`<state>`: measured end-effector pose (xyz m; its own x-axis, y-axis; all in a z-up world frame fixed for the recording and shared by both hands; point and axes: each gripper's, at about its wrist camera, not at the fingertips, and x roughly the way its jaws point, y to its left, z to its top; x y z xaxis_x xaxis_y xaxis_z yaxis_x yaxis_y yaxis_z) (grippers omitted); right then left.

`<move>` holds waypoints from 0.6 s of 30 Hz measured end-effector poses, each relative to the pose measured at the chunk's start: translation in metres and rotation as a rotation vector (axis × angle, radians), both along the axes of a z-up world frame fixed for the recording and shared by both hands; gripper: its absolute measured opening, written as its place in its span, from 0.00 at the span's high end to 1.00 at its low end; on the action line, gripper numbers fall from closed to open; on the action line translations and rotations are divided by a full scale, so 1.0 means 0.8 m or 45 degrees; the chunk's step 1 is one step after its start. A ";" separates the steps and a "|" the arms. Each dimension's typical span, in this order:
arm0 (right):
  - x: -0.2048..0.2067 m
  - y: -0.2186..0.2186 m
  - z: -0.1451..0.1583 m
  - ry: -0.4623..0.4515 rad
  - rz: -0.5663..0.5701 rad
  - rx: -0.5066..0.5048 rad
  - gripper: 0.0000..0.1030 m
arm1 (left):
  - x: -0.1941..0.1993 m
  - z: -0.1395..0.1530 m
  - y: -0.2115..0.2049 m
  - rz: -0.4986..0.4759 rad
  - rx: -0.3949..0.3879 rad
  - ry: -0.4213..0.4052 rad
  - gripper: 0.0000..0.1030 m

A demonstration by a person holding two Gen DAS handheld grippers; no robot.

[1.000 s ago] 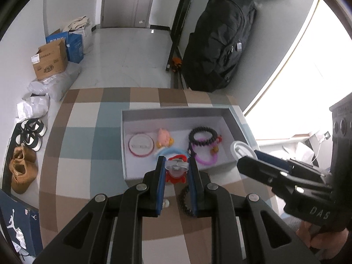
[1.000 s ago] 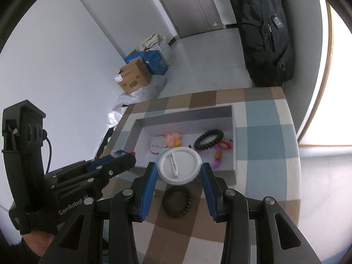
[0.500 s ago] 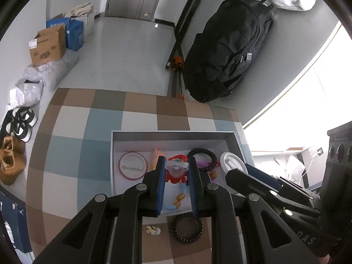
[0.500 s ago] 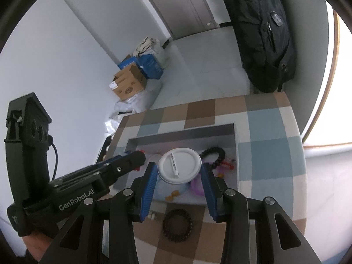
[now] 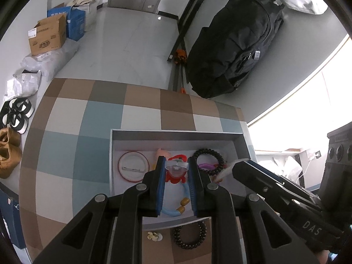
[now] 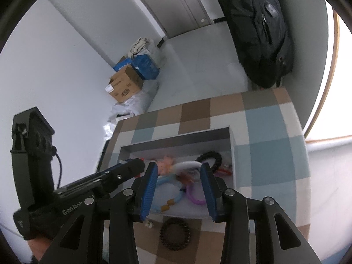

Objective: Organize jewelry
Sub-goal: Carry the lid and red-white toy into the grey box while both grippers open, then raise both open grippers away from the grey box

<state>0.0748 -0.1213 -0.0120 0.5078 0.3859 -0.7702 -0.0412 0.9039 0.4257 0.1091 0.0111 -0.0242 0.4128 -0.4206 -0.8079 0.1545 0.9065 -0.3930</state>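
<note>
My left gripper [image 5: 176, 165] is shut on a red and clear hair clip [image 5: 176, 171] and holds it over the open grey box [image 5: 176, 134]. My right gripper [image 6: 178, 167] stands open over the same box [image 6: 176, 140]; the white round badge [image 6: 187, 167] tilts blurred between its fingertips, no longer gripped. The box holds a red-rimmed round badge [image 5: 133, 166], a black bead bracelet [image 5: 209, 159], a pink figure [image 5: 164, 153], a purple ring [image 6: 195, 198] and a light blue ring [image 5: 173, 211]. A black coil hair tie [image 5: 189, 235] and a small yellow flower [image 5: 153, 235] lie on the cloth before the box.
The box sits on a table with a brown, blue and white checked cloth [image 5: 88, 121]. Beyond the table's far edge are a black backpack [image 5: 233, 44], cardboard boxes [image 5: 47, 36] and shoes [image 5: 17, 116] on the floor.
Both grippers moved forward over the box. My right gripper opened and let go of the white badge, which now tips down into the box. The left still holds the clip.
</note>
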 end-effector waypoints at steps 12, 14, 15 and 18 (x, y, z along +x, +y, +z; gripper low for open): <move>-0.006 -0.013 0.014 -0.065 -0.055 -0.017 0.58 | 0.000 0.005 0.001 -0.001 -0.045 -0.034 0.46; -0.009 -0.017 0.016 -0.072 -0.065 -0.018 0.53 | -0.002 0.005 0.001 0.002 -0.031 -0.033 0.46; -0.011 -0.019 0.017 -0.072 -0.065 -0.021 0.53 | -0.003 0.004 0.003 0.007 -0.035 -0.033 0.46; -0.017 -0.023 0.019 -0.076 -0.068 -0.028 0.45 | -0.007 0.002 0.004 0.016 -0.013 -0.014 0.46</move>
